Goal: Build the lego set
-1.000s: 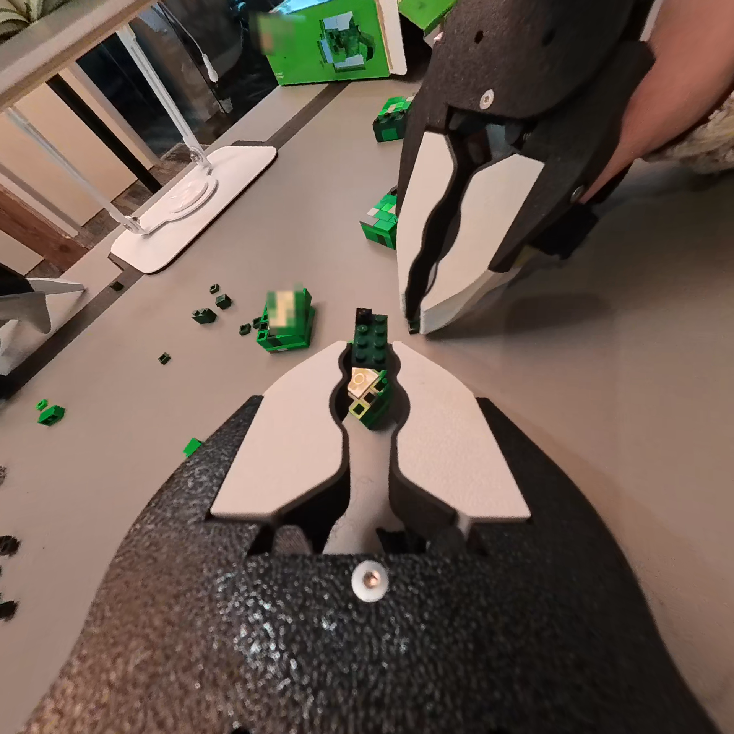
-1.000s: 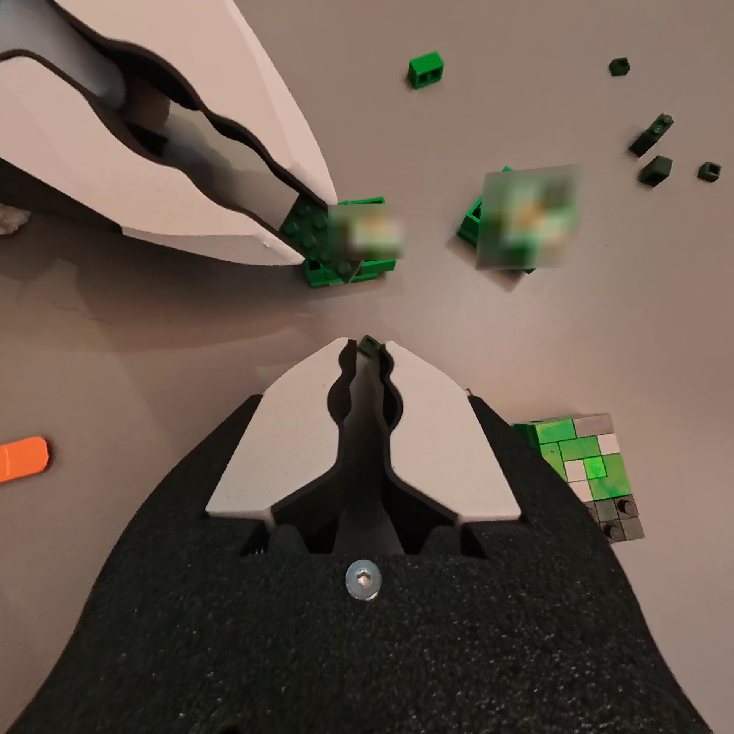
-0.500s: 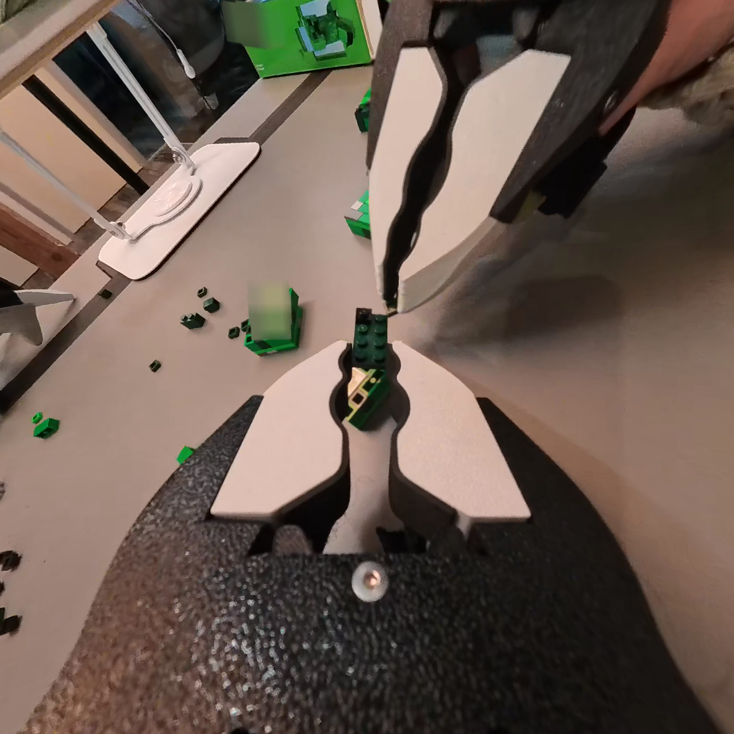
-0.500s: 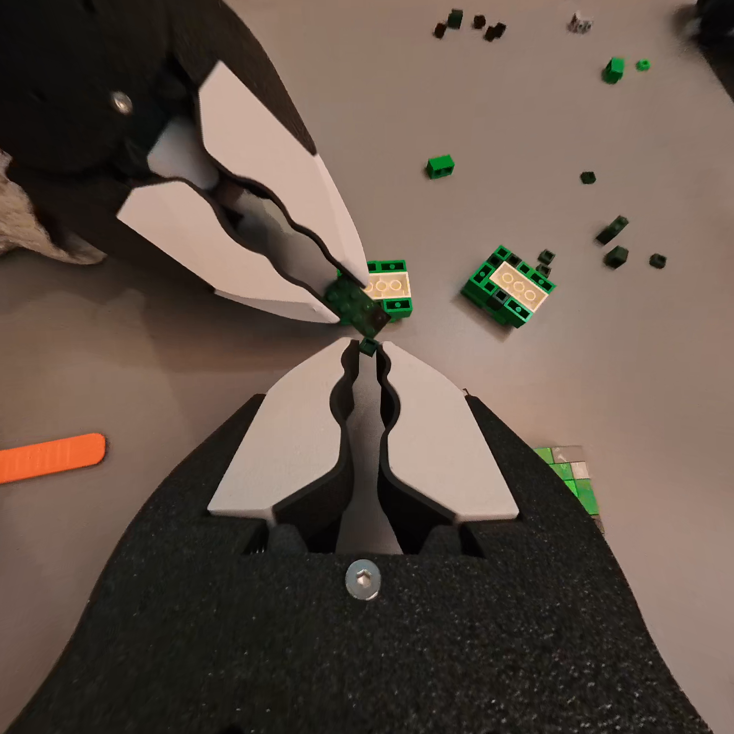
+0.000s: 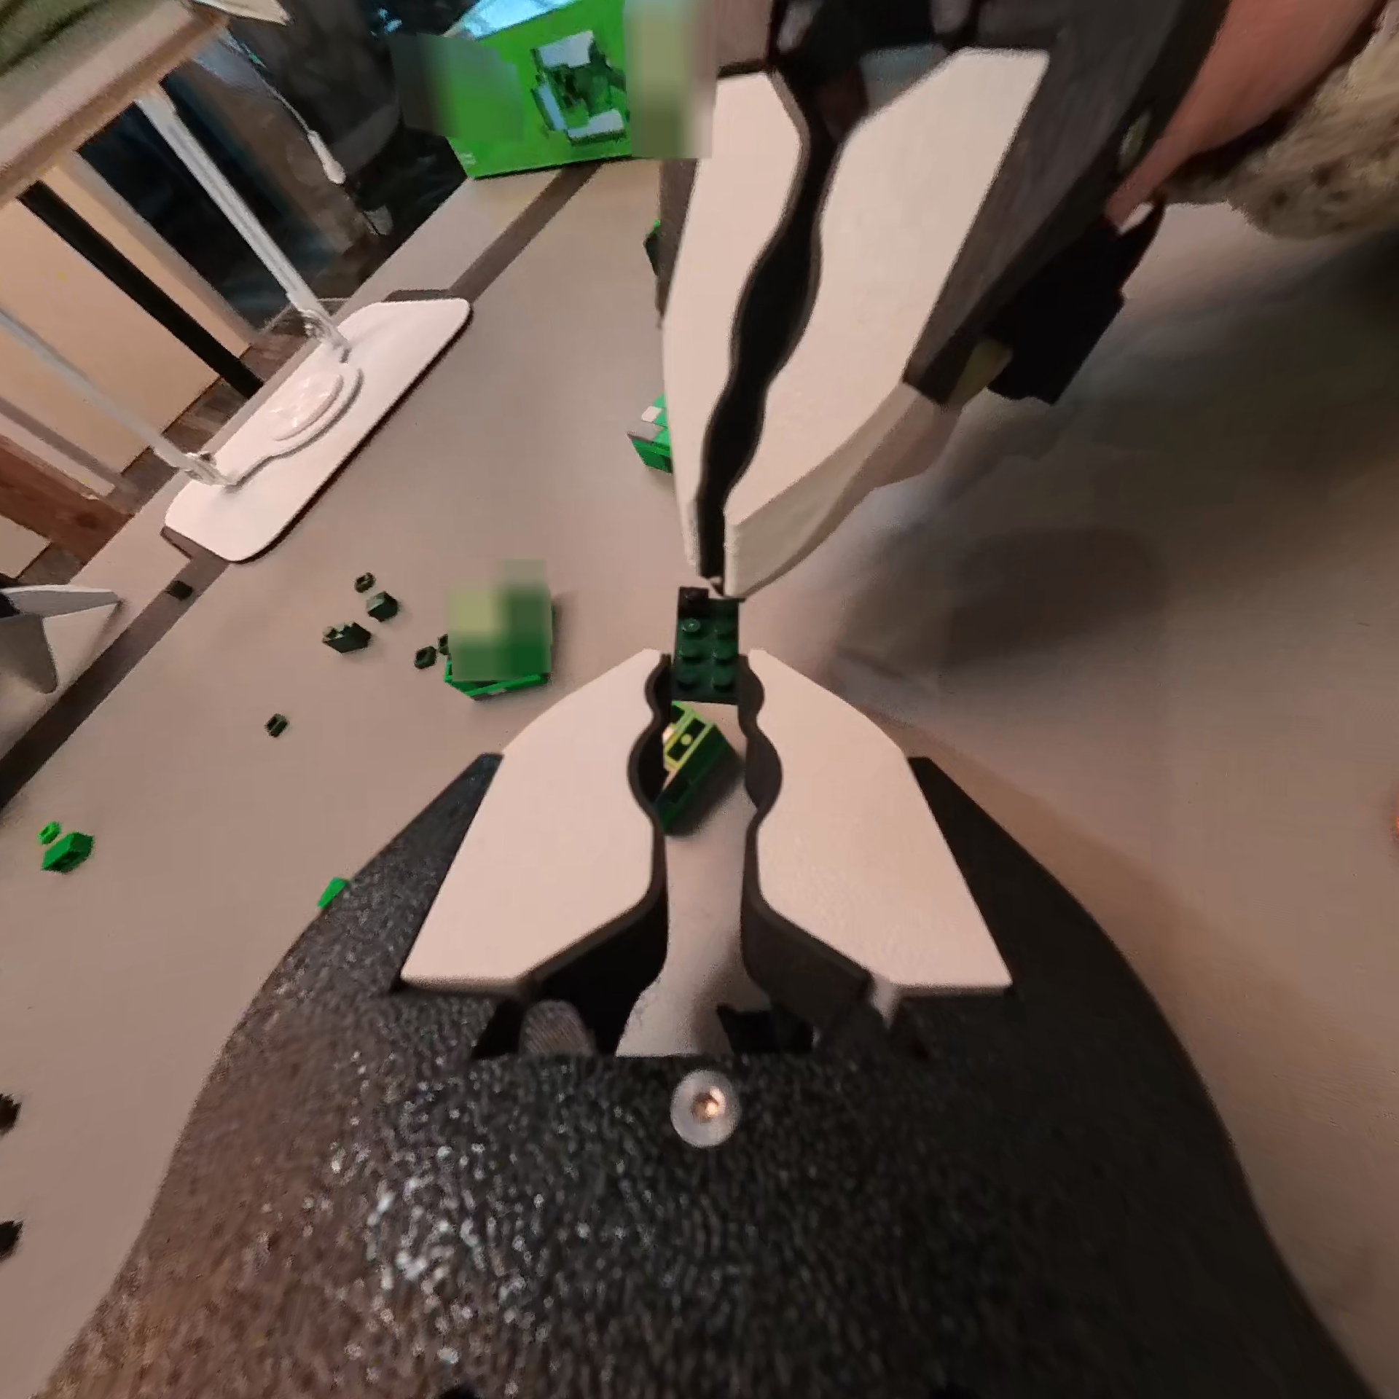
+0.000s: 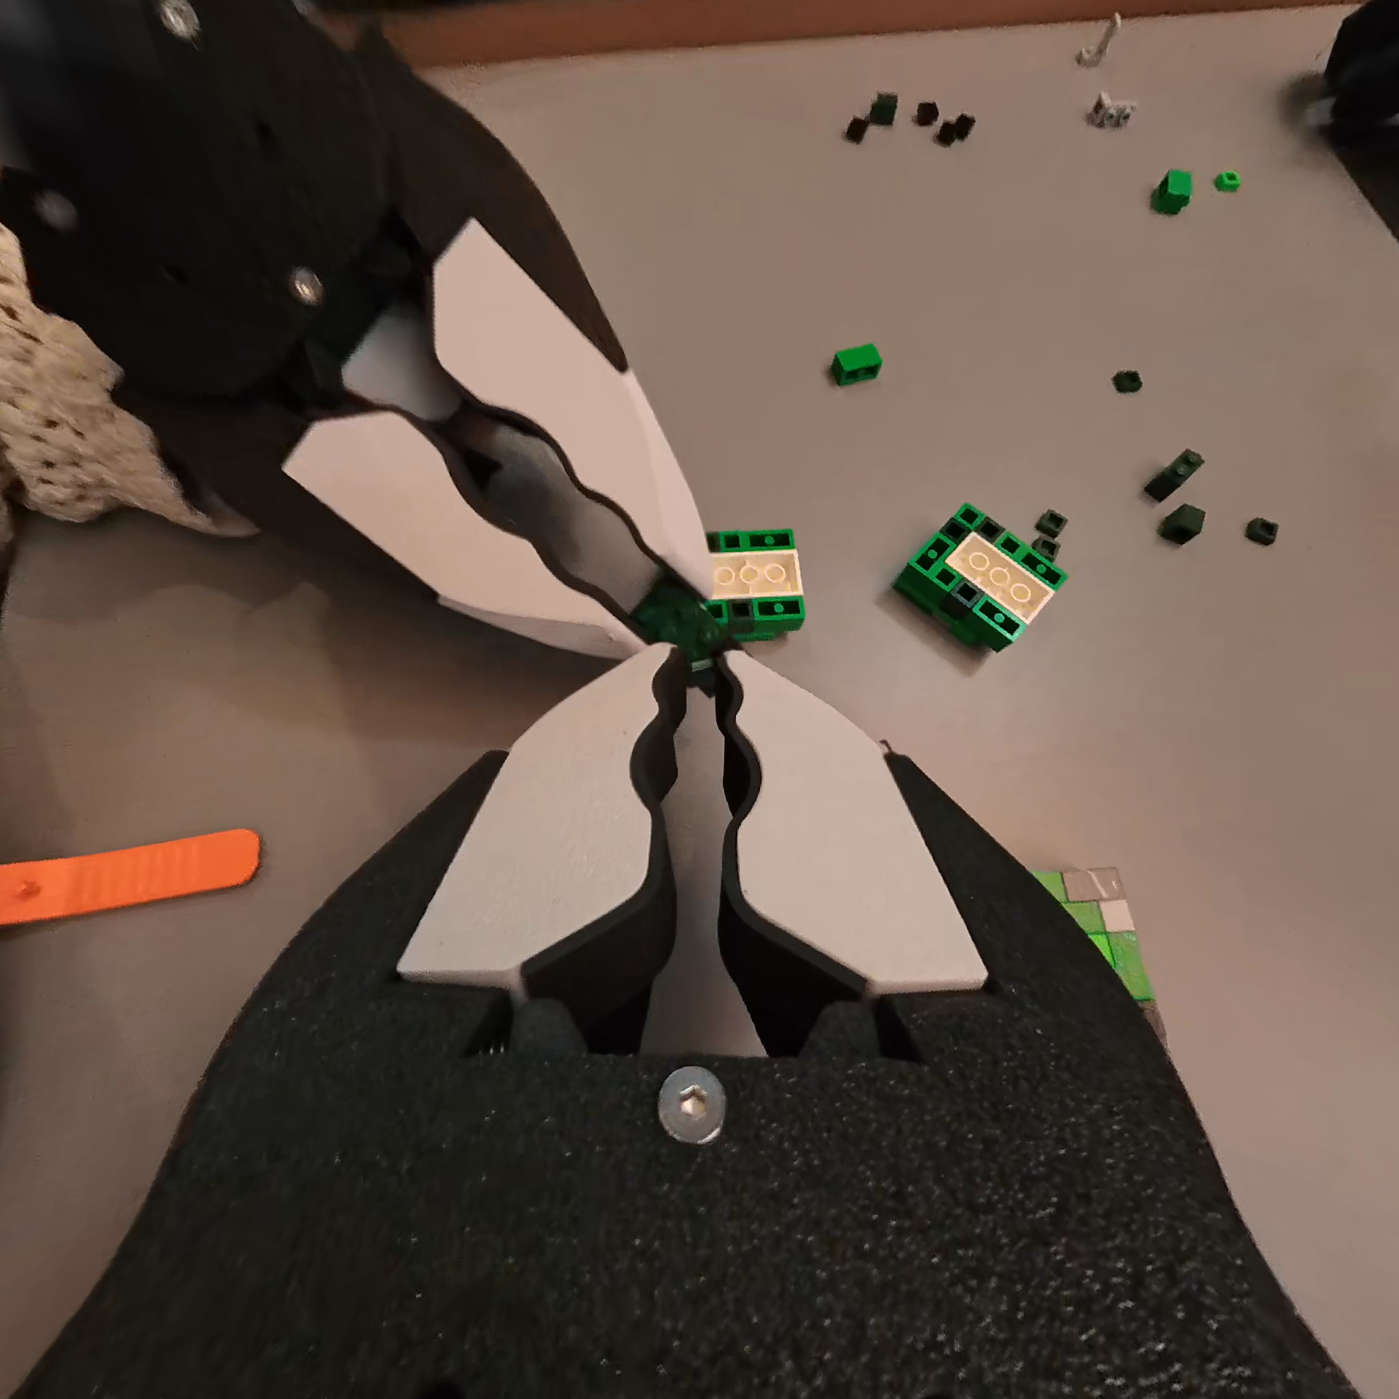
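Your left gripper (image 5: 708, 666) is clamped on a dark green studded plate (image 5: 708, 658), which sticks out past the fingertips with its studs facing the camera. Below the plate, on the grey table (image 5: 1135, 757), lies a small green and cream block assembly (image 5: 693, 764), seen through the gap between the fingers. Your right gripper (image 6: 693, 666) comes down from above with its jaws nearly closed on a tiny dark green piece (image 6: 702, 676); its tips meet the far end of the plate, and in the right wrist view the two grippers touch nose to nose. Just beyond, a second green and cream assembly (image 6: 980, 575) sits on the table, with small dark green bricks (image 6: 1181, 500) scattered near it. A bright green brick (image 6: 855, 365) lies farther out, and an orange strip (image 6: 129, 874) rests off to the side. At the far edge of the table stand a white lamp base (image 5: 318, 424) and a green box (image 5: 560, 91).
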Motion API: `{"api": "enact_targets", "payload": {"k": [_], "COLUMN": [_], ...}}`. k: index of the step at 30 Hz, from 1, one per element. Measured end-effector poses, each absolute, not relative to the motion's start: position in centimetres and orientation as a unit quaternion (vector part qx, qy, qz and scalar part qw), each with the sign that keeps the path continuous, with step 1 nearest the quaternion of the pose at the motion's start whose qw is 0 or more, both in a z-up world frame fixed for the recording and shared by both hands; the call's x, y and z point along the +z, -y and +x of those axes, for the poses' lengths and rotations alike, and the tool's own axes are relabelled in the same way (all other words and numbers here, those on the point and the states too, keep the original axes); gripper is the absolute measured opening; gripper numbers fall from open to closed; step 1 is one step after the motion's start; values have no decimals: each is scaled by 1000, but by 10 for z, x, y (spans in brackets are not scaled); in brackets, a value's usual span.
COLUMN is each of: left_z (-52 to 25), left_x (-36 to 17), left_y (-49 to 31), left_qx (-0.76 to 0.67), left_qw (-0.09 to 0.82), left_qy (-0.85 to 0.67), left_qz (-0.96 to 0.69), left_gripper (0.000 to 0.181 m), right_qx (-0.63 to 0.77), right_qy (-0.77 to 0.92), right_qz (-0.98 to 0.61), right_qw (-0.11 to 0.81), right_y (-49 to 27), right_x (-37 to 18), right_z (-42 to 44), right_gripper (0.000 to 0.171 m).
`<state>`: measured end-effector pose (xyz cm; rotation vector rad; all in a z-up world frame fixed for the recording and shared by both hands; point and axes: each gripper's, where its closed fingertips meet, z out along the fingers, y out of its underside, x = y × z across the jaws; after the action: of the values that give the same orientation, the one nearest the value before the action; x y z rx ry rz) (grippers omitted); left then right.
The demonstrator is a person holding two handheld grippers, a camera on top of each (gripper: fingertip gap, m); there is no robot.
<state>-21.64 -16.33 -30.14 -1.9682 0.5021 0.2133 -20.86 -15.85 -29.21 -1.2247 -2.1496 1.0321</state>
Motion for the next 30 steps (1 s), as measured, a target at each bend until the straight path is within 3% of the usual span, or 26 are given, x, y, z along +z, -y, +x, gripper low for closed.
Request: {"api": "enact_targets", "payload": {"k": [10, 22, 30], "left_z": [-231, -214, -215], "left_x": [-296, -296, -299], "left_y": [164, 162, 162], "left_qx": [99, 89, 97], "left_qw": [534, 538, 529], "left_qy": [-167, -209, -211], "left_qz": [-823, -812, -816], "left_gripper": [15, 16, 15], "right_qx": [307, 356, 263], "right_qy": [791, 802, 854], "right_qz": [-474, -400, -399], "right_qw": [234, 264, 205], "right_y": [125, 144, 144], "right_x": [-305, -302, -325], "right_z": [-197, -191, -182], "right_gripper": [7, 7, 7]}}
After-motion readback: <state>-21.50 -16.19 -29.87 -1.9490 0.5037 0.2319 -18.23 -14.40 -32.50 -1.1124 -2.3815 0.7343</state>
